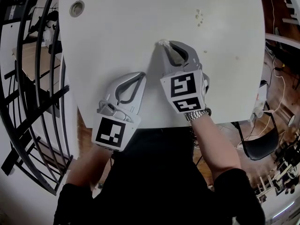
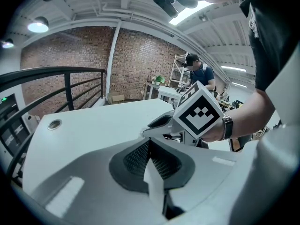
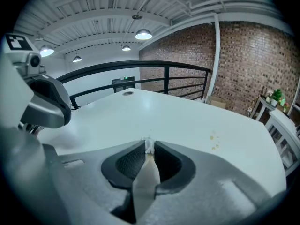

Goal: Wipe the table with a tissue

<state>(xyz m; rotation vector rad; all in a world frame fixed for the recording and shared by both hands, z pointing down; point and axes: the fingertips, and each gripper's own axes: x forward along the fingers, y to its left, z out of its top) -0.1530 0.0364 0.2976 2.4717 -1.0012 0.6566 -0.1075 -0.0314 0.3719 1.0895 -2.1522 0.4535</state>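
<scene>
The left claw (image 1: pixel 139 75), closed and empty, hangs over the white worktop (image 1: pixel 117 32); the right claw (image 1: pixel 166 46) clamps a tissue (image 1: pixel 162 42) against it.

The white, round-cornered table top (image 1: pixel 225 78) is almost wholly bare, with broad open surface ahead of the grippers and to both sides. Nothing upright stands on it. A round grey cable grommet (image 1: pixel 77 8) is set into the far left corner, and a cluster of small yellowish specks (image 1: pixel 199 17) marks the far right part. The left gripper (image 1: pixel 143 74) and right gripper (image 1: pixel 164 43) hang close together near the front edge, with only a narrow gap between them, so each bars the other's sideways path. A black metal railing (image 1: pixel 28 78) runs close along the table's left edge. A black chair (image 1: pixel 260 144) stands off the near right corner.
</scene>
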